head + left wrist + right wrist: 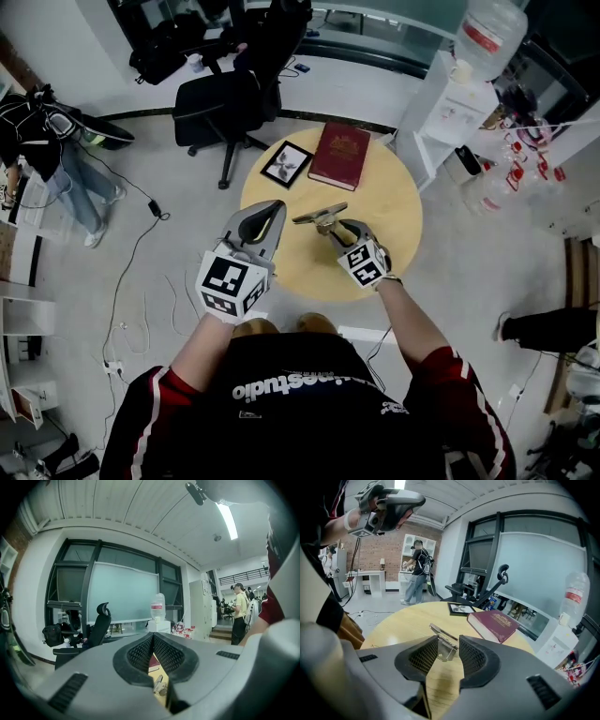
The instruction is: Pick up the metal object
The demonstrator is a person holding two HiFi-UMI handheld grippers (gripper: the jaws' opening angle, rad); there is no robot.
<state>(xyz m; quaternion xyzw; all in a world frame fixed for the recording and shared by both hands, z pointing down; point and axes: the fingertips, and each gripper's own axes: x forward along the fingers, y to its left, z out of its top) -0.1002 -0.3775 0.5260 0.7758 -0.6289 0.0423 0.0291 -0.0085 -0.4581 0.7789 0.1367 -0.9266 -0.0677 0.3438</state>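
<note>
R gripper [448,638] jaws wide apart; metal object [446,649] lies on round wood table [394,211] btwn the jaw tips, pads not pressing it. L gripper [153,639] jaws together at tips, nothing in them, near table's left edge

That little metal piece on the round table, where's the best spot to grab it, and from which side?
On the metal object, probably the chunky folded end, pinched across its width, approaching from the person's side, slanting down. That end stands off the table and faces the open right claw; the thin strip beyond lies too flat.
</note>
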